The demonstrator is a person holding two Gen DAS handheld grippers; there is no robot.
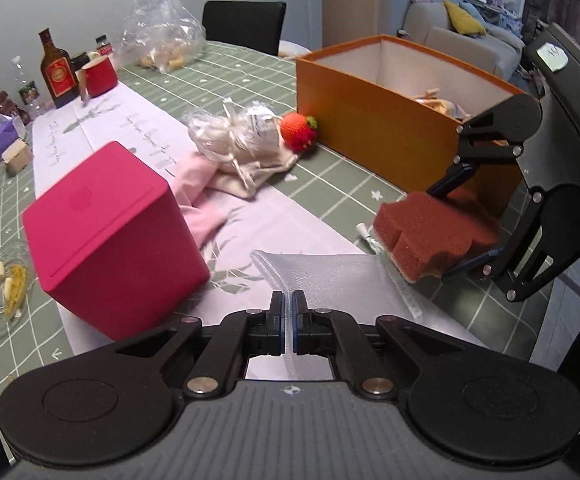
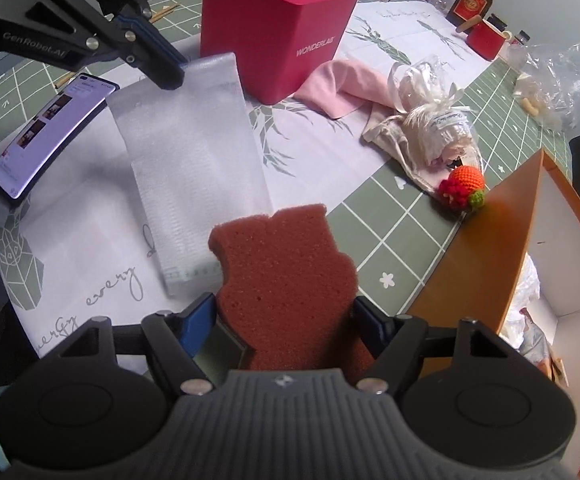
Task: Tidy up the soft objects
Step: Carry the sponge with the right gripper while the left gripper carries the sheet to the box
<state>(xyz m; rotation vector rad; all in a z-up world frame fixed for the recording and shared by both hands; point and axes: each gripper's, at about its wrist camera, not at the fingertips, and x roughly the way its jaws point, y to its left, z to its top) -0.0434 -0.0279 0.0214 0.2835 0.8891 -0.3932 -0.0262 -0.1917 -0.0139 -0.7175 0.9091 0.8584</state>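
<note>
My left gripper (image 1: 288,312) is shut on one end of a white mesh bag (image 1: 330,276), which lies flat on the table; the bag (image 2: 194,152) and the left gripper (image 2: 170,74) also show in the right wrist view. My right gripper (image 2: 284,320) is shut on a brown sponge (image 2: 286,272) and holds it above the bag's other end, next to the orange box (image 2: 502,248). In the left wrist view the sponge (image 1: 430,232) sits between the right gripper's fingers (image 1: 450,184). A crocheted strawberry (image 1: 300,130), a cream drawstring pouch (image 1: 234,140) and a pink cloth (image 1: 198,196) lie mid-table.
A red cube box (image 1: 110,236) stands left of the bag. A phone (image 2: 50,136) lies by the bag. The orange box (image 1: 370,120) holds some pale items. A bottle (image 1: 56,70), red mug (image 1: 100,74), plastic bag (image 1: 162,32) and glass dish (image 1: 2,284) sit at the edges.
</note>
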